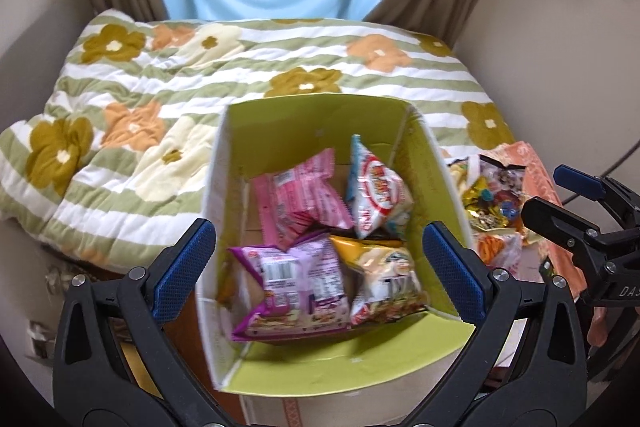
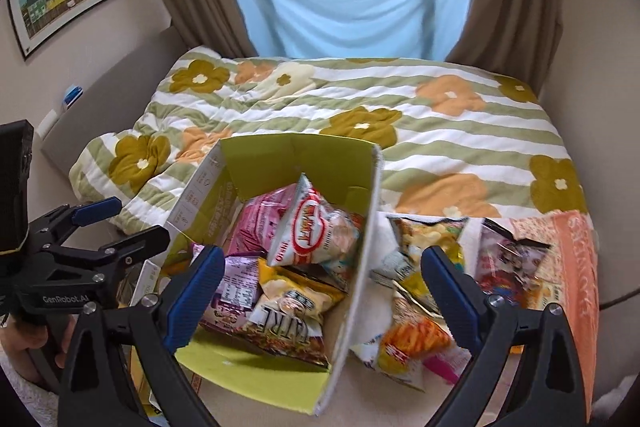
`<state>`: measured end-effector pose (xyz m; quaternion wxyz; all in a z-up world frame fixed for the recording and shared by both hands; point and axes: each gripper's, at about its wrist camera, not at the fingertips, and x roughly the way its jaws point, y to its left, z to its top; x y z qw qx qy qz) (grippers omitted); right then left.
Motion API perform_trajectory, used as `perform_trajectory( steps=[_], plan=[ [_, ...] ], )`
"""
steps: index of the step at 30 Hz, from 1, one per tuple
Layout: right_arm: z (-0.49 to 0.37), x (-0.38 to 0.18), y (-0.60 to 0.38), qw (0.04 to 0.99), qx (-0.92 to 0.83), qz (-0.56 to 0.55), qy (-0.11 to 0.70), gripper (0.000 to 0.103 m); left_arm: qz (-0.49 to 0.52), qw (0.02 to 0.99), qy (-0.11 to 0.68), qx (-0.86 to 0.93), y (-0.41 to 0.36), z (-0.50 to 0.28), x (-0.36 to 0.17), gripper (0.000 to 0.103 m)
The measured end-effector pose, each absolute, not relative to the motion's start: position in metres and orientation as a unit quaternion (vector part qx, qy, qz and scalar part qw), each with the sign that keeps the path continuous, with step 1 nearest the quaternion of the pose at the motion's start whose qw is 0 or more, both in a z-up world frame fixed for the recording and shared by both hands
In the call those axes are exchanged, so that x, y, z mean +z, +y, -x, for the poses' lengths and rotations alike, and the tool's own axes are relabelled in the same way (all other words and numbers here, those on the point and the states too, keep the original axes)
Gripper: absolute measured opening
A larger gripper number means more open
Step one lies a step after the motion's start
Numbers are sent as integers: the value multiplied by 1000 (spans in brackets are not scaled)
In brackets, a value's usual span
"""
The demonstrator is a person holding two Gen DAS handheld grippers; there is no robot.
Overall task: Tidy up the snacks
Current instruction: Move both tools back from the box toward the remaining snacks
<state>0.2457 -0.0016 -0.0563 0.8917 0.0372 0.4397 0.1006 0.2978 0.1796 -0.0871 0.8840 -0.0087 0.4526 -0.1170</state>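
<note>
A lime-green cardboard box (image 1: 276, 131) stands open and holds several snack bags: a pink one (image 1: 304, 199), a white and red one (image 1: 378, 195), a purple one (image 1: 296, 287) and a yellow one (image 1: 388, 275). My left gripper (image 1: 316, 271) is open and empty, above the box's near side. The right wrist view shows the same box (image 2: 260, 157). My right gripper (image 2: 324, 295) is open and empty over the box's right wall. Loose snack bags lie to the right of the box: an orange chips bag (image 2: 416, 343), a yellow bag (image 2: 432, 239) and a dark colourful bag (image 2: 508, 263).
A bed with a green-striped flowered quilt (image 1: 180, 79) lies behind the box. An orange patterned cloth (image 2: 568, 267) lies under the loose bags at right. Curtains and a blue sheet (image 2: 348, 3) hang at the window. The left gripper (image 2: 92, 227) shows at the left edge of the right wrist view.
</note>
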Motion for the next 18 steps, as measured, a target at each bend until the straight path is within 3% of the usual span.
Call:
perform_trajectory(
  steps=[10,18],
  plan=[
    [-189,-38,-84,908,26,-56,414,98,-11,888,429,-166,93,-266,-71,102],
    [-138,-59,-178,903,-2,-43,427,98,5,885,433,-174,-3,-228,-79,102]
  ],
)
